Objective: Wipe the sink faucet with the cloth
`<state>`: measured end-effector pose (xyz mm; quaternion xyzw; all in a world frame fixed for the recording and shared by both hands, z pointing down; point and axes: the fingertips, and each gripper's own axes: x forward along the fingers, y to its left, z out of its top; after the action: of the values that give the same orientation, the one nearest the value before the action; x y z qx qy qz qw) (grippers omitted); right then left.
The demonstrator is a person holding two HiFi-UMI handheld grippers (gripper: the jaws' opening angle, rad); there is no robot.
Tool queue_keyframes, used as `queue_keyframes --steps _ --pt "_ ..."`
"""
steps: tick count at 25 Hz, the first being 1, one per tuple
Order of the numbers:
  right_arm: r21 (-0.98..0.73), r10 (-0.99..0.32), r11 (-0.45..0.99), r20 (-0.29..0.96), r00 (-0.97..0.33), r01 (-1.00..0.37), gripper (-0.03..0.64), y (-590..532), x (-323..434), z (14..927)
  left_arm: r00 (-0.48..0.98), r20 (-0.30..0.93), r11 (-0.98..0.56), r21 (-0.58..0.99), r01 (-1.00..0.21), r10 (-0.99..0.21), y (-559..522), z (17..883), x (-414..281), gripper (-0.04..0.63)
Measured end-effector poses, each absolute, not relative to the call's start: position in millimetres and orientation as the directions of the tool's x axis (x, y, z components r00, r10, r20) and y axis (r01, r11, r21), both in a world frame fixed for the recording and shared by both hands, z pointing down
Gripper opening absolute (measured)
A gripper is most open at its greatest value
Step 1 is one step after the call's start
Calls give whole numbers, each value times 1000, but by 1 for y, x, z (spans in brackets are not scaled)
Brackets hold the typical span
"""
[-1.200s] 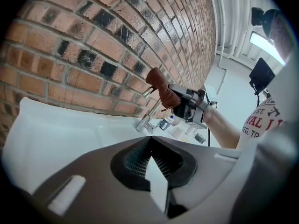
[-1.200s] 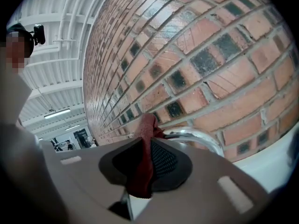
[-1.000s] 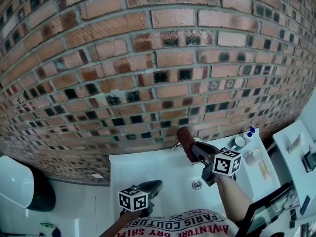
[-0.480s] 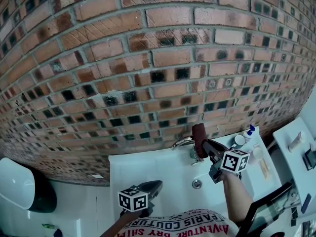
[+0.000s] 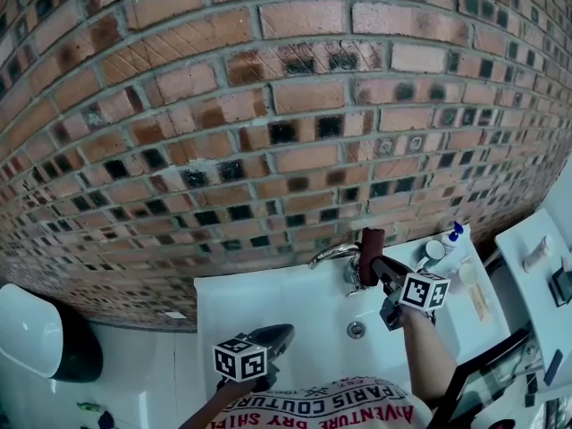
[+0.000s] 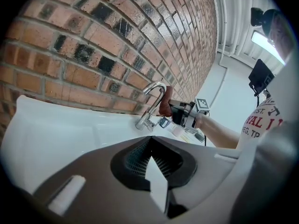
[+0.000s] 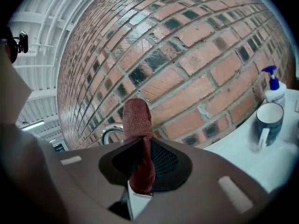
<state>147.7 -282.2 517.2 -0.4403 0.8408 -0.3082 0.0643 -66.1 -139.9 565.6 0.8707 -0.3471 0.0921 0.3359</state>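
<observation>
Firmly pinching the rust-red cloth (image 7: 138,120) upright in the right gripper (image 7: 140,176), right beside the faucet (image 5: 329,256) above the white sink (image 5: 259,307), with the left gripper (image 6: 156,185) closed on nothing near the rim; liable to lose the narrow roll if dragged hard round the curved spout.

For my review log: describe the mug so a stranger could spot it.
Under the brick wall, on the white sink top right of the faucet, stands the mug. It is dark with a handle, unlike the white blue-pump bottle beside it.
</observation>
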Motion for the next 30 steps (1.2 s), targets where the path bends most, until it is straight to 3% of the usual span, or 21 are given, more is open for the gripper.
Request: queue_keyframes --steps 10,18,23,30 --pt "-609 -763 294 314 -565 -736 52 -291 150 585 745 394 -539 518 -664 -538 -142 565 -63 0" --pt "-621 -758 280 325 -565 -733 52 -292 149 592 734 397 -535 508 -676 -551 -140 561 -67 0" --pt "-651 -768 302 266 -582 -696 52 -276 154 570 732 392 -536 503 -678 -558 -138 556 -68 0" --pt "-646 -730 441 146 -667 -623 52 -227 138 513 734 386 -543 500 -675 -558 -136 554 -64 0"
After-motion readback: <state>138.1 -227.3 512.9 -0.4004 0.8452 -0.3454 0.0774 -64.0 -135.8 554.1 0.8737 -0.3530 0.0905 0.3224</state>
